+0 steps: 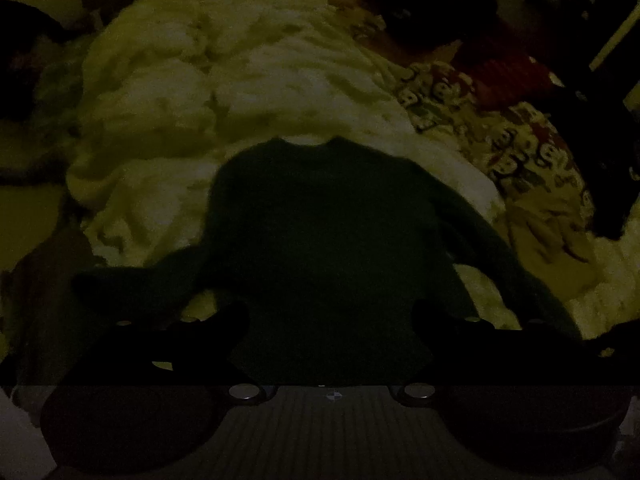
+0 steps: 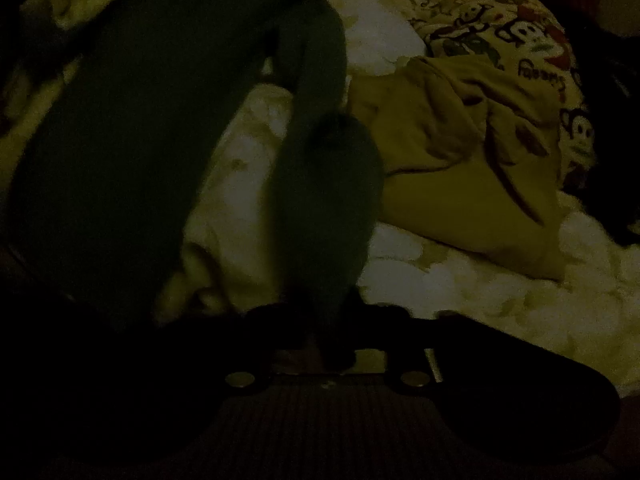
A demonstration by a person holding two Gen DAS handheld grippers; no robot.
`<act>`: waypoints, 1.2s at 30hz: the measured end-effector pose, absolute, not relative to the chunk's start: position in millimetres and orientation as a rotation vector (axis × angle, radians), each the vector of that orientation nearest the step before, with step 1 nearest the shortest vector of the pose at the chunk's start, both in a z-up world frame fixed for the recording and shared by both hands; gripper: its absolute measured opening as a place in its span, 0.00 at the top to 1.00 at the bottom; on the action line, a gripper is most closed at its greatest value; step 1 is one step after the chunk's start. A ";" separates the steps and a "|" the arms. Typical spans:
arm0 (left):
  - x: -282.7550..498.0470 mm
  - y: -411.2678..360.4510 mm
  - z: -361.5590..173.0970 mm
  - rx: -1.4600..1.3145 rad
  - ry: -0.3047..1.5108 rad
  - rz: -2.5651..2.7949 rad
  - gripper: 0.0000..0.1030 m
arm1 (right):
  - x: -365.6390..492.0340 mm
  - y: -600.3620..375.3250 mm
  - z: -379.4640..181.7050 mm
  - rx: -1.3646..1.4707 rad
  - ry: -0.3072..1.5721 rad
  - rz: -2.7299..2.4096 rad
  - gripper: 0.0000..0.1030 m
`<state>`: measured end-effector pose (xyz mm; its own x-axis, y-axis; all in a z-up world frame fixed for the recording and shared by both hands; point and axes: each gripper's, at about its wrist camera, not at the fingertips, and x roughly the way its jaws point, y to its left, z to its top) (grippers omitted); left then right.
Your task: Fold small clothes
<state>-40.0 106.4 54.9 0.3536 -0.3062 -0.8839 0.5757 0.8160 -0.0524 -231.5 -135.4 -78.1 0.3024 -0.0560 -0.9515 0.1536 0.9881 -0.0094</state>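
Dark green sweater point(image 1: 320, 240) spread flat (dim light), right gripper point(image 2: 334, 344) pinching sleeve

Both grippers are black: left gripper point(image 1: 332, 332) and right gripper point(image 2: 332, 332) each show two round silver screws on a ribbed base behind their fingers

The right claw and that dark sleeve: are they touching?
Touching. In the right wrist view the dark sweater's sleeve runs down between the right claw's fingers, which are closed on it.
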 end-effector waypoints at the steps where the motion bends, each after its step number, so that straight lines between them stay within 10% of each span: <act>1: -41.3 103.1 54.4 0.296 1.063 -0.586 0.00 | -230.3 -141.9 -72.1 0.154 1.251 -0.123 0.86; 13: -24.1 47.5 41.9 0.360 0.965 -0.654 0.00 | -227.0 -300.9 21.0 1.059 0.980 -0.033 0.90; 36: 29.7 -152.7 -168.6 0.509 1.068 -0.791 0.00 | -221.9 -401.6 -26.0 1.364 0.933 0.002 0.90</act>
